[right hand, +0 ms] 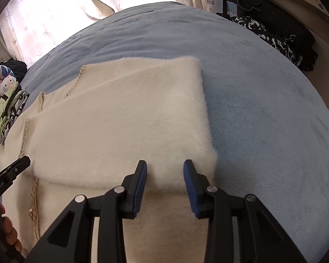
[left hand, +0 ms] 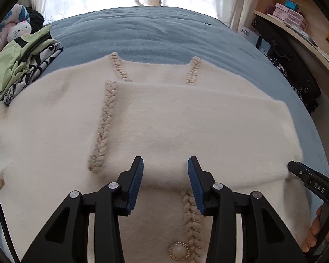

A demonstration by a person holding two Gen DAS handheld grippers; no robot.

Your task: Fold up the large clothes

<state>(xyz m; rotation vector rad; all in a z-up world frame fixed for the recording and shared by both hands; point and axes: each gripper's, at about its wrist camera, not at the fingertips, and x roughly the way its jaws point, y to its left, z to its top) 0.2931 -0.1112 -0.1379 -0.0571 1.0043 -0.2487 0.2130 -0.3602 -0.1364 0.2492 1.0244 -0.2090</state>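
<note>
- Left gripper [left hand: 165, 175]: we hold it with jaws spread, gripping nothing, over the folded sleeve edge.
- Right gripper [right hand: 165, 176]: jaws likewise spread, poised at the sleeve's folded corner.
- Cream fuzzy cardigan [left hand: 164, 120]: flat on the blue blanket [left hand: 155, 37], braided trim [left hand: 104, 122] at 10 o'clock, pearl button [left hand: 179, 251] at 6.
- Clothes pile [left hand: 19, 65]: at 9 o'clock.
</note>
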